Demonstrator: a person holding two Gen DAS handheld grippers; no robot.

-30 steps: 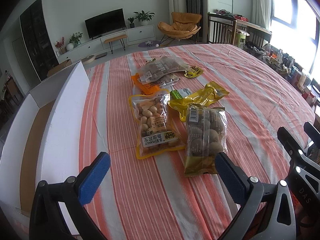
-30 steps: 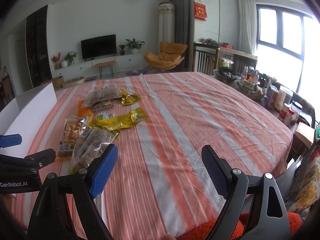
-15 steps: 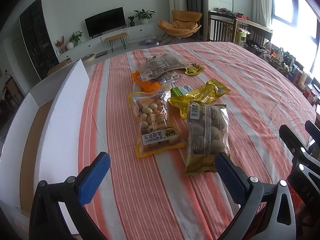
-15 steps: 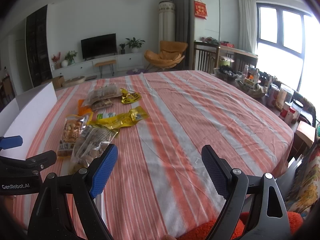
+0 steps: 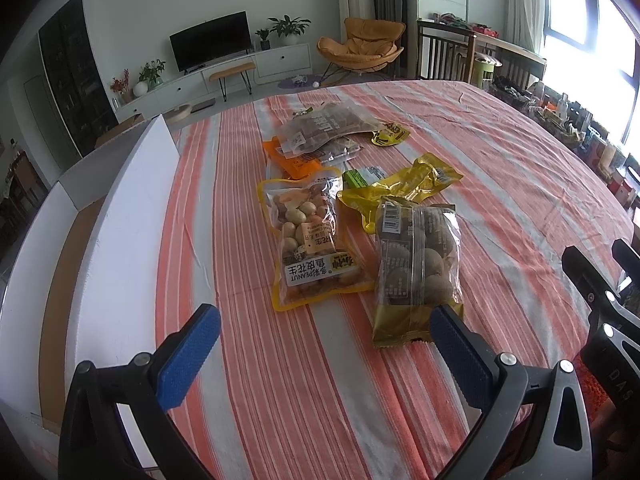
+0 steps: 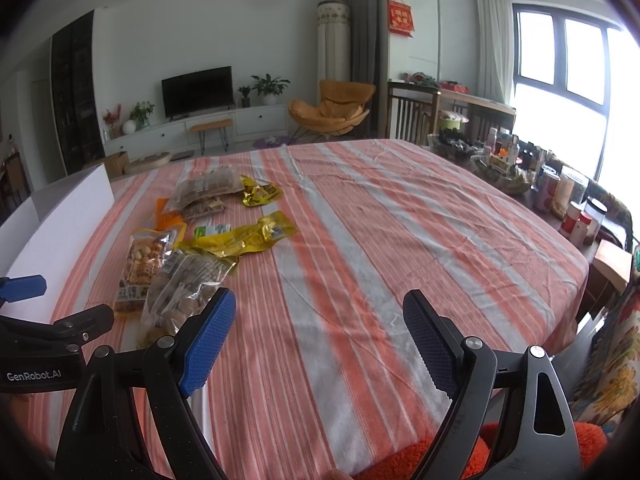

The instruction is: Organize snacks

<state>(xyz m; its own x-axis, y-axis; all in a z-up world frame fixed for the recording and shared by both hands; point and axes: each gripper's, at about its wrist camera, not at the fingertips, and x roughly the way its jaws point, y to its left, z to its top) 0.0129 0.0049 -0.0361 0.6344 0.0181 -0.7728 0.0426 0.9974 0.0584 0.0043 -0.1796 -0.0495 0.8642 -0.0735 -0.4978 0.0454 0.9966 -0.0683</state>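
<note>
Several snack packs lie on the striped tablecloth. A yellow-edged peanut bag [image 5: 310,240] and a clear bag of brown balls [image 5: 416,264] lie nearest my left gripper [image 5: 324,350], which is open and empty just short of them. Behind lie a yellow foil pack [image 5: 404,190], an orange pack [image 5: 294,160] and a clear bag [image 5: 328,124]. My right gripper [image 6: 316,340] is open and empty over bare cloth, right of the brown-ball bag [image 6: 184,284] and peanut bag [image 6: 144,264].
An open white cardboard box [image 5: 128,216] stands at the table's left; it also shows in the right wrist view [image 6: 68,224]. Jars and bottles [image 6: 568,196] crowd a side surface on the right. The table edge [image 6: 576,280] falls off at right.
My left gripper has moved slightly forward towards the peanut bag and the brown-ball bag. The right gripper has barely moved. Both stay open.
</note>
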